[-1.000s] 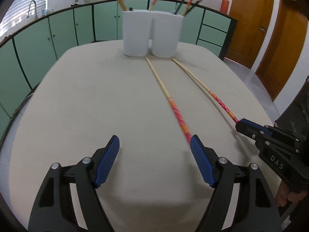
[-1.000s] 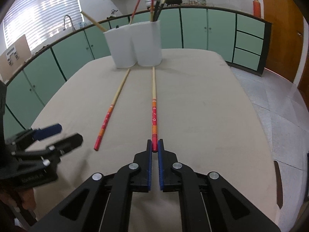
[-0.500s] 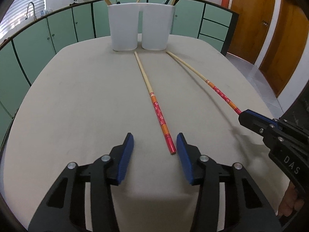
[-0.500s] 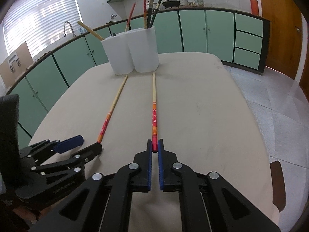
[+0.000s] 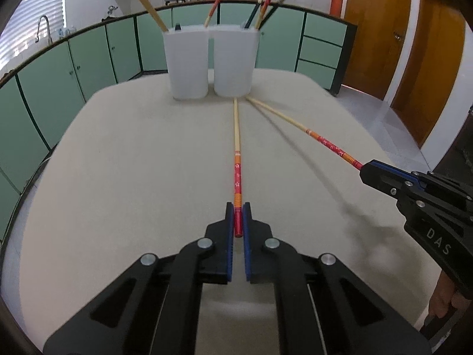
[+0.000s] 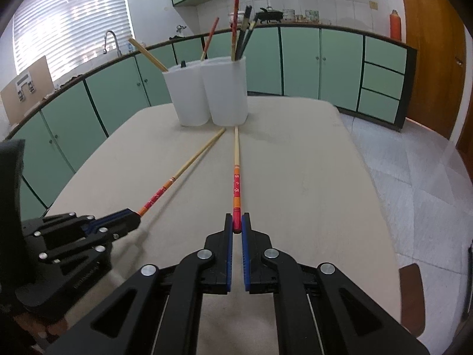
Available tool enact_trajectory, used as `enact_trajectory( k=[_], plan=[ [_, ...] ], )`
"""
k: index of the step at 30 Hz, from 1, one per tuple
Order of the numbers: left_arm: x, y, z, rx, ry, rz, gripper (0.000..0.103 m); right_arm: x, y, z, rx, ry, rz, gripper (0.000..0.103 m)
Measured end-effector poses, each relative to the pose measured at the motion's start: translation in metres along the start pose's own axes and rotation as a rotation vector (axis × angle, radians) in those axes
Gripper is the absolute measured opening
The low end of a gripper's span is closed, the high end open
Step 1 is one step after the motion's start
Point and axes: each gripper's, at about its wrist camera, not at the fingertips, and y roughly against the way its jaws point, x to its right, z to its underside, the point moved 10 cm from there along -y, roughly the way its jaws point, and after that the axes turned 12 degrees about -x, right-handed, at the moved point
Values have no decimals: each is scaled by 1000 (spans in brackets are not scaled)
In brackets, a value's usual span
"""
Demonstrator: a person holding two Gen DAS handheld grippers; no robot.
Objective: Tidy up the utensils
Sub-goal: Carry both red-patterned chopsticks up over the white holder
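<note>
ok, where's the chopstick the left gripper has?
In the left wrist view, the chopstick runs straight ahead from the left gripper, red end clamped, pale tip near the right white holder.

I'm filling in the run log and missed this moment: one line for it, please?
left gripper: shut on left chopstick | right gripper: shut on right chopstick | holders: upright, part-filled

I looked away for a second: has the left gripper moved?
Yes. The left gripper slid right across the table, relative to the white holders, and its jaws closed on the chopstick that earlier lay beside them.
</note>
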Motion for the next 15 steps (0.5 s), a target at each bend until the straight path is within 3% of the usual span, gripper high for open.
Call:
enact_trajectory(
  k=[7,15],
  plan=[
    [-6,45,-22,88,-11,-12,5,-3,34,-24,66,49,8,6],
    [-16,104,-62,213,-6,0,5,-13,78,-69,142,89,-41,6]
  ],
)
